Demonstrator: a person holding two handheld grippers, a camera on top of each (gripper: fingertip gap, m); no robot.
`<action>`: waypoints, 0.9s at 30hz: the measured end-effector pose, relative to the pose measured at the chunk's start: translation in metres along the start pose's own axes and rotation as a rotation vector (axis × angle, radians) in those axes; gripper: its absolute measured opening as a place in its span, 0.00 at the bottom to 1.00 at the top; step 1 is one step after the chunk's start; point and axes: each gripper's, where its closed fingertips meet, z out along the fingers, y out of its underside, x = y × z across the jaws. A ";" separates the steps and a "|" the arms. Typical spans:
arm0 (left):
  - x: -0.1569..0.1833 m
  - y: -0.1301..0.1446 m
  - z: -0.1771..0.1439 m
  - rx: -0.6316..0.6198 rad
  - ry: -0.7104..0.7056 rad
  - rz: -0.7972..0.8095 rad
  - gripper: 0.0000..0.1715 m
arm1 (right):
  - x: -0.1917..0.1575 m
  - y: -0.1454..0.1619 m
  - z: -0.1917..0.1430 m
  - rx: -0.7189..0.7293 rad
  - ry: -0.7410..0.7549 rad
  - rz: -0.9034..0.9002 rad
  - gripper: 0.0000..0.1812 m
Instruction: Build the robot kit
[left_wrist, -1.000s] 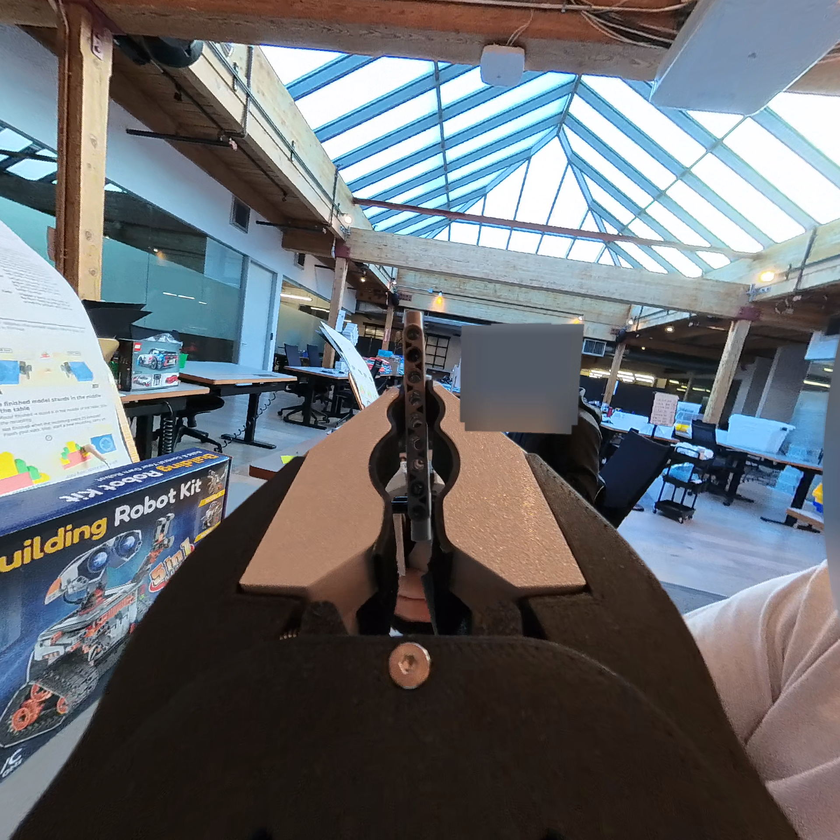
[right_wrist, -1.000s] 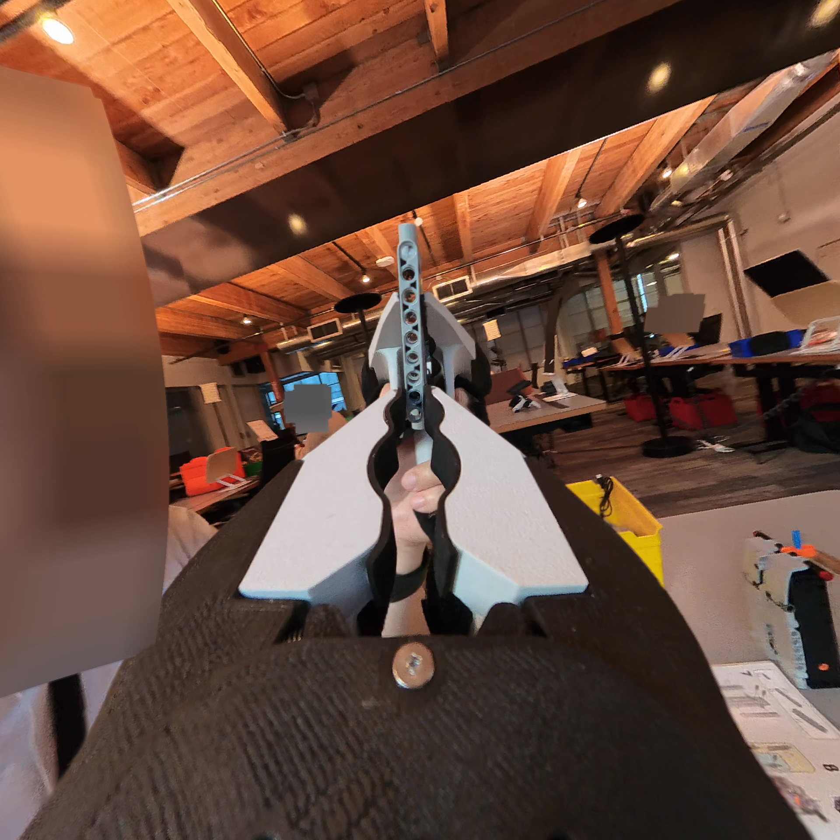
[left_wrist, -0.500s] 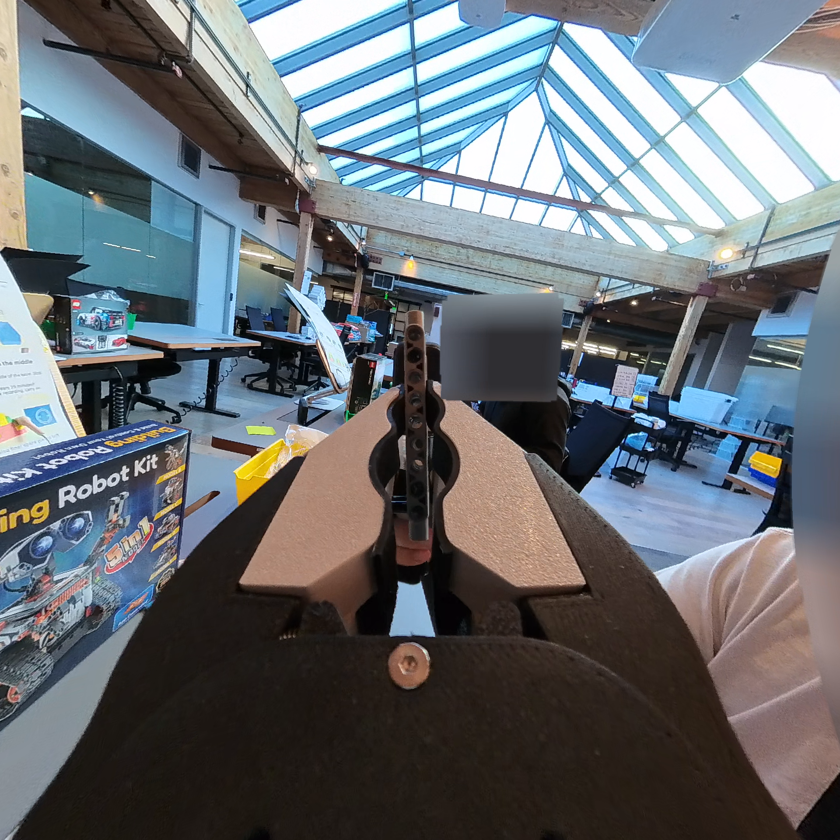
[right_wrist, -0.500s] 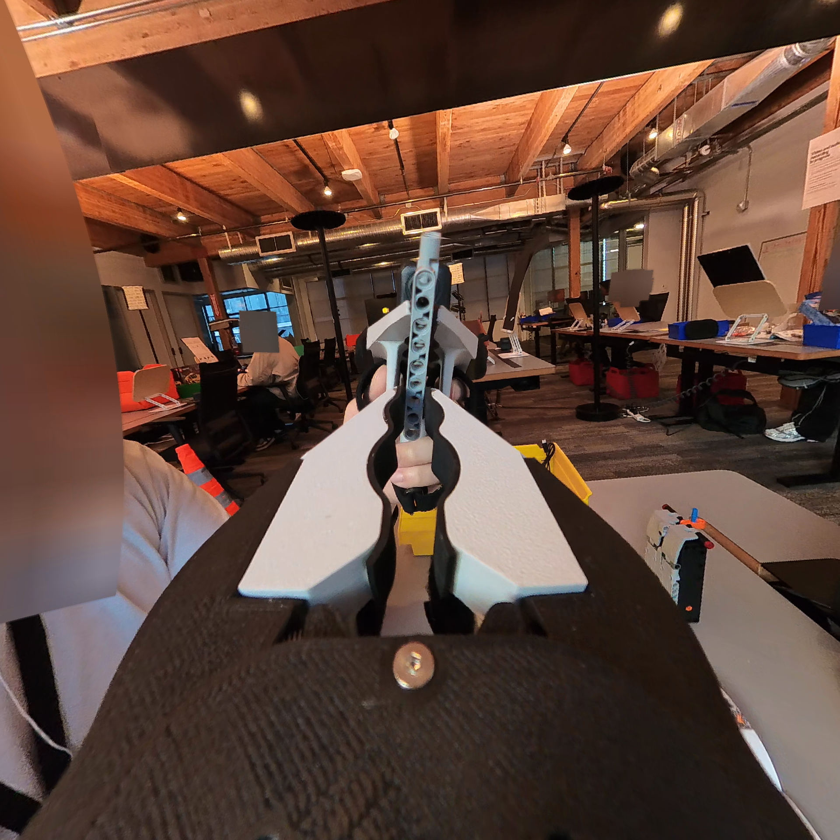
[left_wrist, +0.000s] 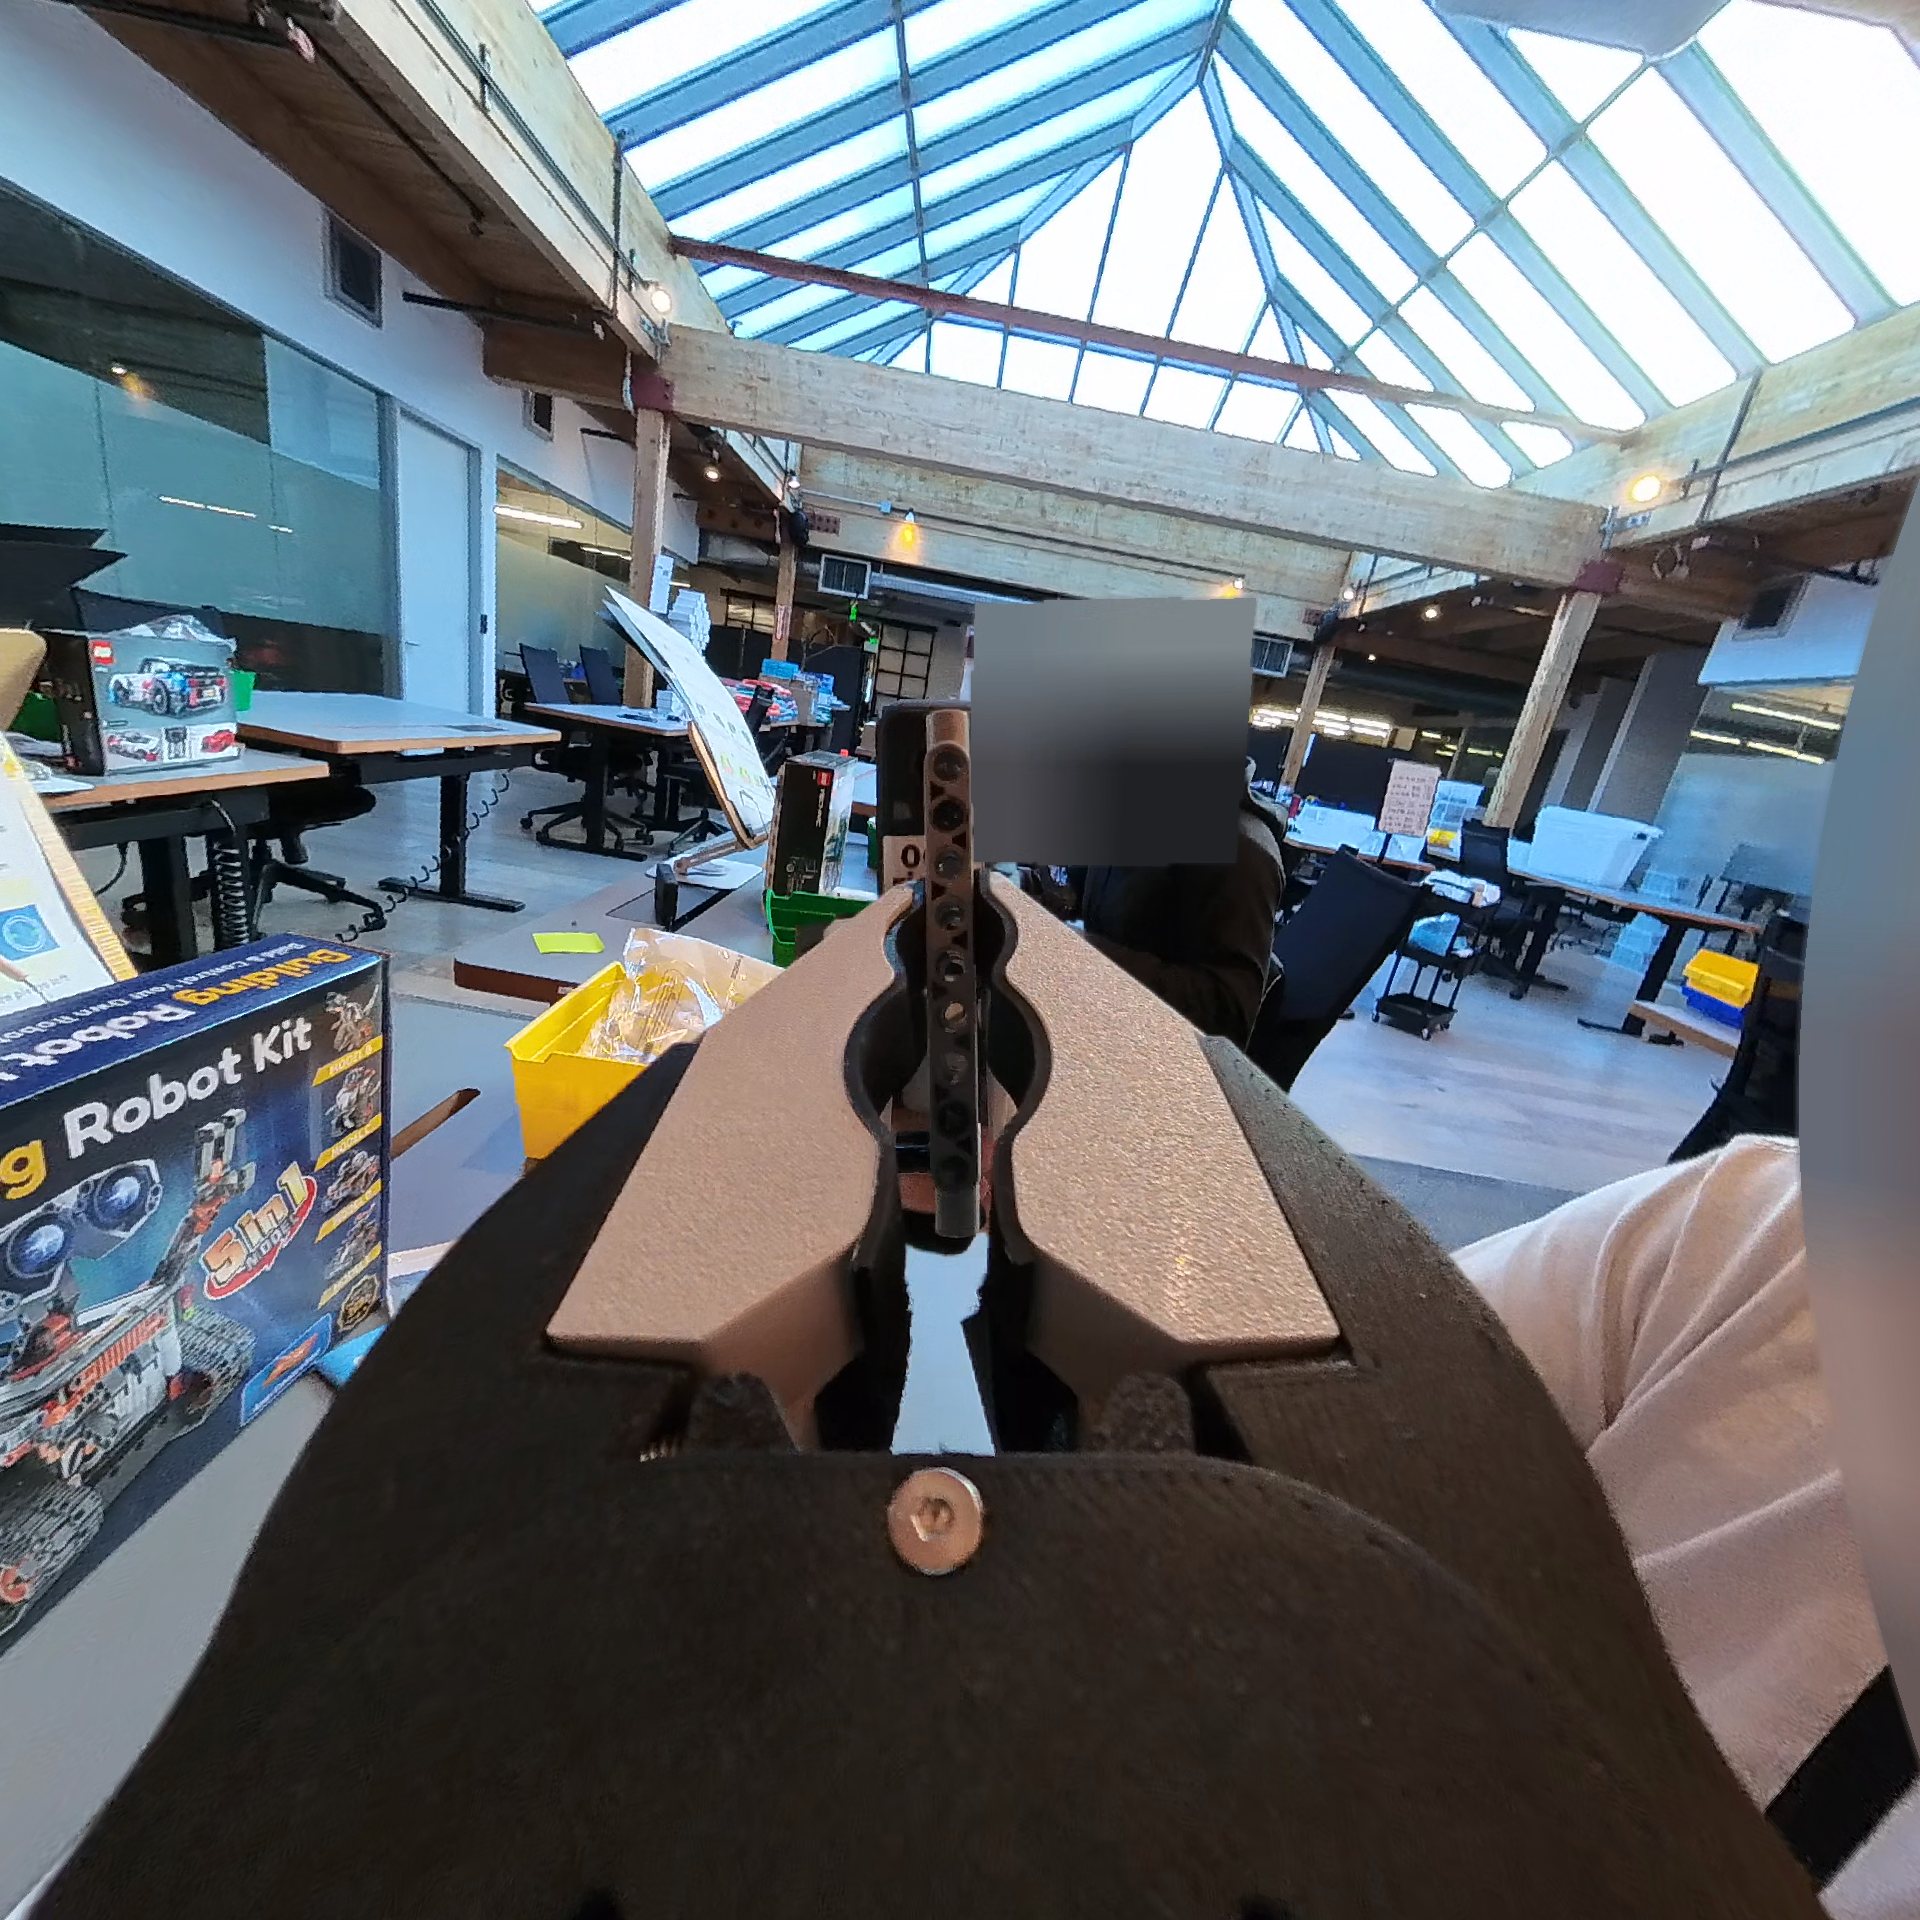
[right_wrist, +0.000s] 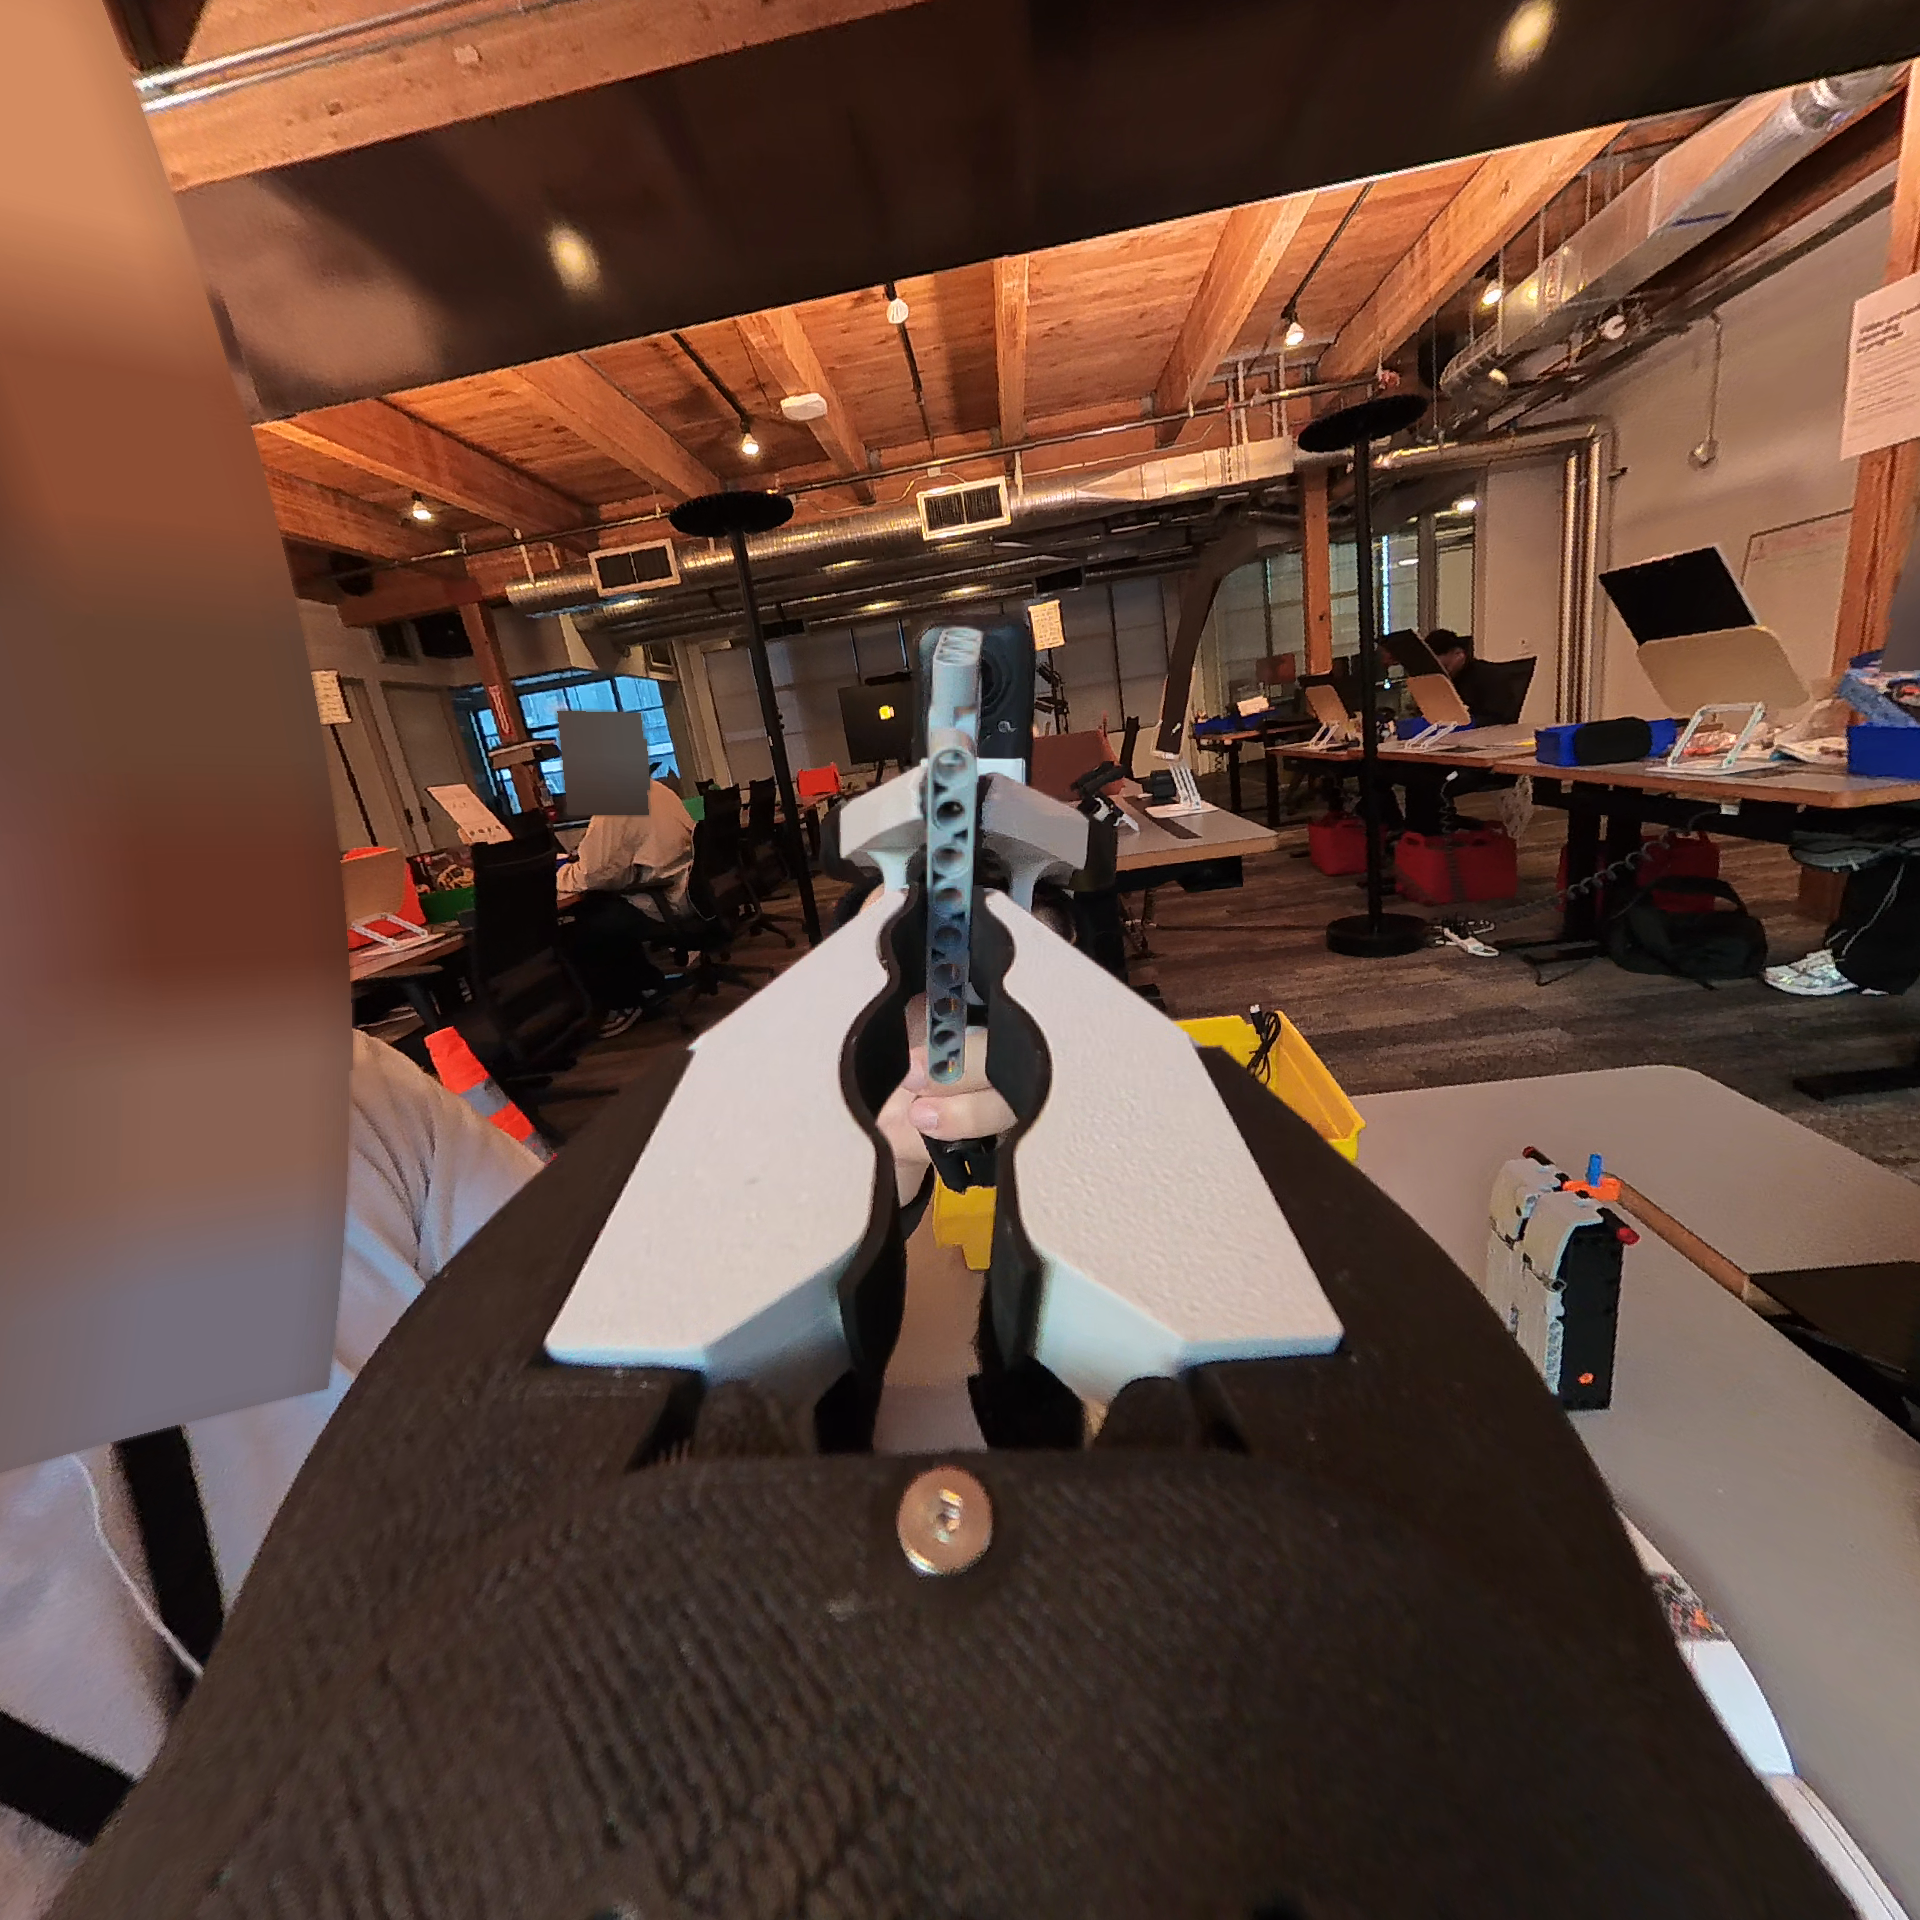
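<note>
— What are your two grippers doing above the grey table (right_wrist: 1714, 1164)?

— Your left gripper (left_wrist: 951, 883) is clamped tight on a dark perforated beam (left_wrist: 951, 966), held upright between its fingers. Your right gripper (right_wrist: 951, 904) pinches a light grey perforated beam (right_wrist: 948, 925) the same way.

— Why facing each other?

— Probably so the beams' holes line up. The boxed robot kit (left_wrist: 177, 1174) sits near left, the yellow bin (left_wrist: 582, 1049) farther off.

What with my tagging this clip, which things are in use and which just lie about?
In use: left gripper, shut on dark holed beam; right gripper, shut on grey holed beam.
Lying about: blue toy box; yellow bin; block model on table.
</note>
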 end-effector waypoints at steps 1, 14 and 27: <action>0.000 0.000 0.001 -0.003 -0.002 0.005 0.02 | 0.000 0.000 -0.001 -0.006 0.002 0.002 0.03; 0.010 -0.002 0.004 0.022 0.048 0.000 0.02 | -0.009 -0.010 -0.003 -0.037 0.063 -0.034 0.03; 0.012 -0.006 0.019 0.192 0.156 -0.104 0.03 | -0.013 -0.024 -0.015 -0.051 0.192 -0.095 0.03</action>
